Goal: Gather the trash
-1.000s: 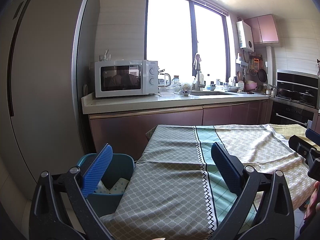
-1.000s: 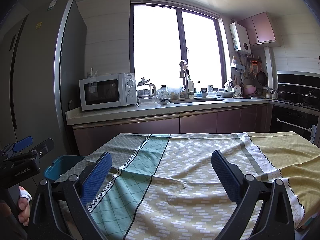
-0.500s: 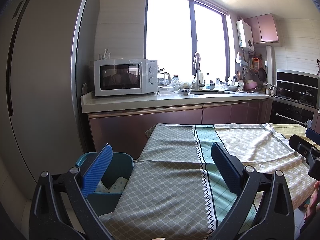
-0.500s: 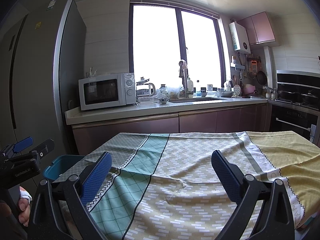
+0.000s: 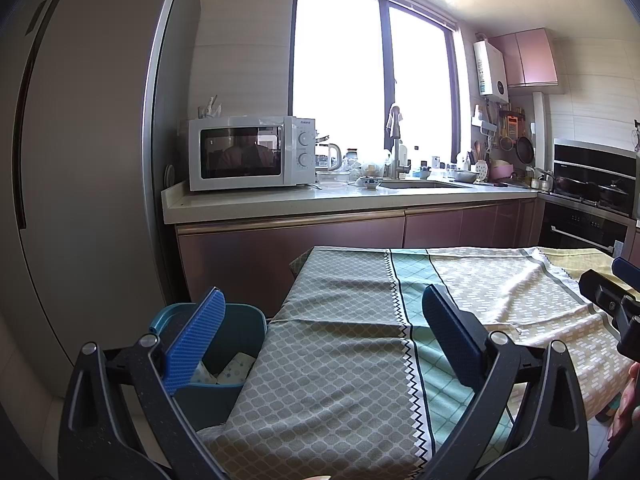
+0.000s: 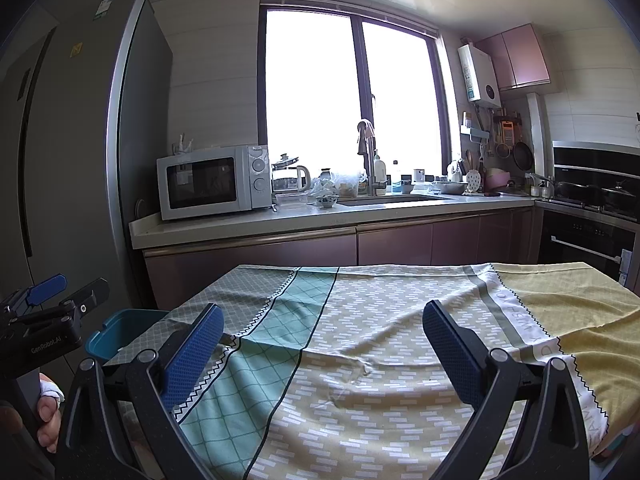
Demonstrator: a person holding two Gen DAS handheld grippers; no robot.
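Trash, two crumpled pale paper pieces (image 5: 230, 370), lies inside one blue plastic bin (image 5: 224, 360) just beside the cloth-covered bench (image 5: 340, 344) in the left wrist view, where the left gripper (image 5: 320, 340) hovers with its two blue-padded fingers spread, empty. In the right wrist view, the right gripper (image 6: 320, 344) is likewise spread and empty above the patterned tablecloth (image 6: 380, 320); one white microwave (image 6: 214, 180) stands beyond.

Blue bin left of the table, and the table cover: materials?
Blue bin: looks like moulded plastic, matte teal-blue, with a smooth rolled rim; pale crumpled paper-like scraps lie inside. Table cover: looks like woven fabric, matte and printed in grey, green, beige and yellow panels; it wrinkles and drapes over the table edge, so cloth rather than vinyl, probably.
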